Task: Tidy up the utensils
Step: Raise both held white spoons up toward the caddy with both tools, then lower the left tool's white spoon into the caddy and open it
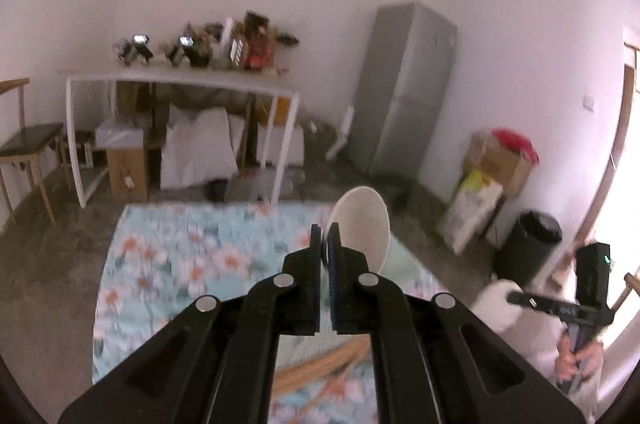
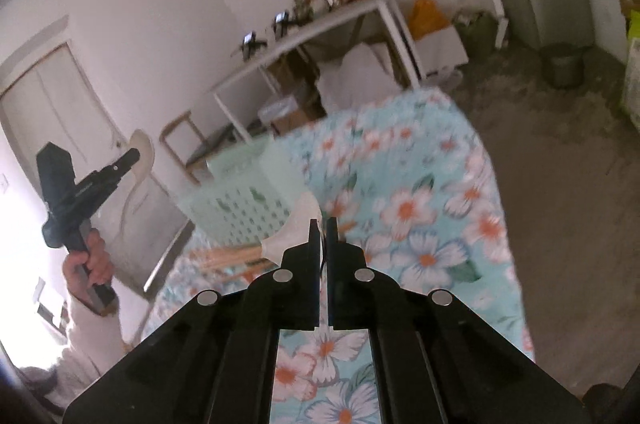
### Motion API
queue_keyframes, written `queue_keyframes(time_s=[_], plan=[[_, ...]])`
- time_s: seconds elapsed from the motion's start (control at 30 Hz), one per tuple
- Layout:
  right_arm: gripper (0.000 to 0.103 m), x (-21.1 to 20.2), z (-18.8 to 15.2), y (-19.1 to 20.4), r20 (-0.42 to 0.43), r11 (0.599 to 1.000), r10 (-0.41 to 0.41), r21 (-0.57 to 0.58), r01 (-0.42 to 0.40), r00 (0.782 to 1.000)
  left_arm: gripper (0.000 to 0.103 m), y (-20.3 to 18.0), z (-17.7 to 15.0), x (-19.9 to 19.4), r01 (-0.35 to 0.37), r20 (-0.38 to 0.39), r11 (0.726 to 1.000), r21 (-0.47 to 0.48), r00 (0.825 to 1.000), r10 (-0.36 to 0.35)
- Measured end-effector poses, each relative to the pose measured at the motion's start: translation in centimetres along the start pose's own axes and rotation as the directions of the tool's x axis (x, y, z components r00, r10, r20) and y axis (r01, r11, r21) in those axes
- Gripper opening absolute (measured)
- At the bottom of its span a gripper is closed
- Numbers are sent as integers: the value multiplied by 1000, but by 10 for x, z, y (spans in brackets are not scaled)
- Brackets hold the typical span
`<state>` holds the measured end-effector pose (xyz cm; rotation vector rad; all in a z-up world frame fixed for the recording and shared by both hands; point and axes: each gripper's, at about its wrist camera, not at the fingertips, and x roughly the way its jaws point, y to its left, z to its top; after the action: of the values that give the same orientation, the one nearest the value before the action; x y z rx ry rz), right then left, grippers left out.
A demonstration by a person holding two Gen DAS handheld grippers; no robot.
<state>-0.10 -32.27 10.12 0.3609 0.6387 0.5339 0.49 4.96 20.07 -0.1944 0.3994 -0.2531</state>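
Observation:
My left gripper (image 1: 326,240) is shut on the rim of a white plate (image 1: 366,224) and holds it up above the floral-cloth table (image 1: 180,256). The same plate shows edge-on in the right wrist view (image 2: 142,152), held by the left gripper (image 2: 128,157). My right gripper (image 2: 324,228) is shut on a white spatula-like utensil (image 2: 296,228) above the table. A pale green slotted basket (image 2: 248,200) stands on the table just beyond it. Wooden chopsticks (image 2: 228,258) lie on the cloth beside the basket; they also show in the left wrist view (image 1: 320,364).
A white shelf table (image 1: 180,80) with clutter stands at the back wall, boxes and bags under it. A grey fridge (image 1: 404,96), cardboard boxes (image 1: 496,164), a black bin (image 1: 528,244) and a wooden chair (image 1: 28,140) surround the table.

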Motion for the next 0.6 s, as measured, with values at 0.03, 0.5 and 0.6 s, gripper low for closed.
queue_keyframes(time_s=[0.03, 0.5, 0.6], plan=[[1, -7, 6, 1, 19, 1000, -7, -1, 7, 1000, 3, -2, 7, 2, -1, 18, 1000, -5, 1000, 1], [1, -28, 39, 0, 96, 1000, -4, 11, 3, 995, 3, -49, 58, 141, -197, 86, 977, 87, 978, 190], [1, -23, 42, -1, 91, 1000, -9, 16, 7, 996, 3, -55, 47, 159, -238, 60, 963, 125, 971, 232]])
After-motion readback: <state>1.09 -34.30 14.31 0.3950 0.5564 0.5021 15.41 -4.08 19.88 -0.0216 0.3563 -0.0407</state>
